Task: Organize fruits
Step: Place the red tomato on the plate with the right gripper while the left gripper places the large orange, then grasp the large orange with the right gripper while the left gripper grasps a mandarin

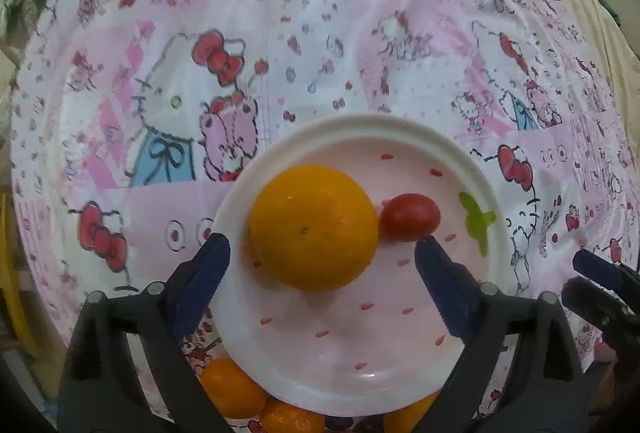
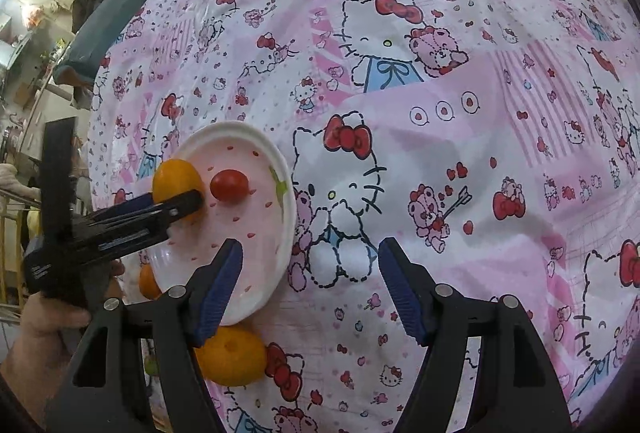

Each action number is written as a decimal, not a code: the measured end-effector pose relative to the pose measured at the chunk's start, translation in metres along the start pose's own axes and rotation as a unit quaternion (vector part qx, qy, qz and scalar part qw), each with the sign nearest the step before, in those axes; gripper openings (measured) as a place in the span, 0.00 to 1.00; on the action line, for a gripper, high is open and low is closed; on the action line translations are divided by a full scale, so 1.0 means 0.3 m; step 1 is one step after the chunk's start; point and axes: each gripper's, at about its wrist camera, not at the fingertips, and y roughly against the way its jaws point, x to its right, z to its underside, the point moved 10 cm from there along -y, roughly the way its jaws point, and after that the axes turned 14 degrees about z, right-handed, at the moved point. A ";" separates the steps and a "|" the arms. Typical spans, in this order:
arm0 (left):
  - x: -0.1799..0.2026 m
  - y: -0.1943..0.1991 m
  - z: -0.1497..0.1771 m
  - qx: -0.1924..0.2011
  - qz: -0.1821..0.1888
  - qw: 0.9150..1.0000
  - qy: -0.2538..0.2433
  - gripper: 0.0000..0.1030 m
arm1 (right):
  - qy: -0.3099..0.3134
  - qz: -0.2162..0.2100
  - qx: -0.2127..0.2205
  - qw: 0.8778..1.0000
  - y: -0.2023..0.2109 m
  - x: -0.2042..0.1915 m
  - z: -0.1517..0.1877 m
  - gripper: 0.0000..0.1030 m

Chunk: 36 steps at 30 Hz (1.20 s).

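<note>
Pink cartoon-print cloth covers the desk. Plate (image 1: 472,169) at centre holds orange (image 1: 314,229) and tomato (image 1: 410,217); loose oranges (image 1: 232,389) remain at lower frame. Left gripper (image 1: 322,253) fingers open around orange; right gripper (image 2: 310,249) open, empty.

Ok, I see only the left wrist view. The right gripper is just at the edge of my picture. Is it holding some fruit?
Observer: No. The right gripper is open, and nothing is gripped between its jaws.
Operator: Some oranges hide under the plate's near rim. Are they on the plate?
Observer: One is not: a loose orange lies on the tablecloth, just by the near rim of the plate.
Operator: Is the left gripper upright?
Observer: No, the left gripper slants down across the plate from its left side.
</note>
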 end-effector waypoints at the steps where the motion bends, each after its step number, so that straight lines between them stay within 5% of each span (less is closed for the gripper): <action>1: 0.001 0.007 0.003 0.001 -0.003 1.000 -0.003 0.90 | -0.001 -0.001 0.000 1.000 0.001 0.003 0.000 0.71; 19: -0.034 0.339 0.108 0.096 -0.002 0.995 0.018 0.90 | 0.017 -0.013 0.024 0.999 0.107 -0.049 0.024 0.71; 36: -0.056 0.473 0.343 0.112 -0.026 0.993 0.005 0.90 | 0.031 -0.039 -0.003 0.999 0.115 -0.145 0.242 0.71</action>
